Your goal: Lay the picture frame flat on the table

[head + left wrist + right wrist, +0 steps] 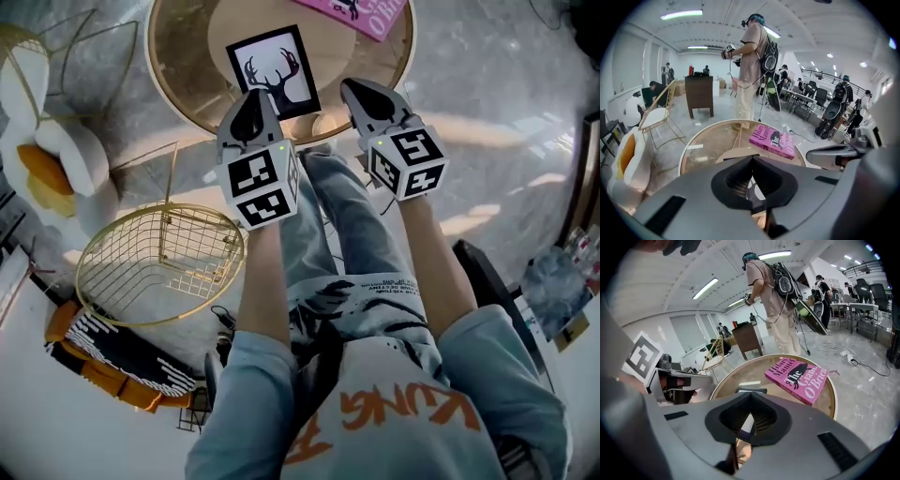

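Left claw (253, 103) is pinched shut on nothing, hovering over the near edge of the picture frame (272, 70); right claw (363, 94) looks closed and empty too, just beside it; frame lies face up, flat on the round tabletop (187, 56), near the pink book (361, 11); I'd say the job's basically done, only pulling the hands clear is left.

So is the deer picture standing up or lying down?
Lying down. Seen from above, the picture frame shows its whole deer face, flat on the round table. The right gripper view shows only its thin edge.
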The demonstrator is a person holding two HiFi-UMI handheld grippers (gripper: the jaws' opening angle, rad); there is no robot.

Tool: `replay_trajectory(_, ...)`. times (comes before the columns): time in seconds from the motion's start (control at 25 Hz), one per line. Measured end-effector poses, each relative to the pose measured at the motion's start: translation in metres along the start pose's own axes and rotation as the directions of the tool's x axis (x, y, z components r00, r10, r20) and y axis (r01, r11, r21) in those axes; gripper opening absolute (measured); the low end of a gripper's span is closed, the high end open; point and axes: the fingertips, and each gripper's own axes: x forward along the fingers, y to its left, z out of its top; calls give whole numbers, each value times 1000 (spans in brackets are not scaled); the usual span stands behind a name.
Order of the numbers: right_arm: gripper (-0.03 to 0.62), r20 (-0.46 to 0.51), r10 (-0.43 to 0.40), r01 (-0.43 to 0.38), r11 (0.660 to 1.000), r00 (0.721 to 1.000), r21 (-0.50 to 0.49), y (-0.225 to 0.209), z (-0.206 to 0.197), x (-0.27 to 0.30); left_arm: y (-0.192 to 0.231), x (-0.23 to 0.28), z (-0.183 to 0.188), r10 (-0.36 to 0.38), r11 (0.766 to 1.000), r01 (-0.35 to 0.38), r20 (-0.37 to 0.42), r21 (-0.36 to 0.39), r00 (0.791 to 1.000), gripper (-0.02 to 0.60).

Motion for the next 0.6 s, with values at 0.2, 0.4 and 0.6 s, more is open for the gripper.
replay_trajectory(0.2,-3,45,15,-14,999,999,-34,19,50,-24,-11,-31,52,2,1000,-4,89,28,996,20)
replay_trajectory(0.4,-3,120,17,-7,997,993,-76,22,107,-48,-18,-62,111,16,1000,-17,182,5,983,20)
replay_trajectory(0.6,-3,191,37,-12,991,981,-131,33,167,-73,-19,-103,169,44,999,-48,265,8,963,20)
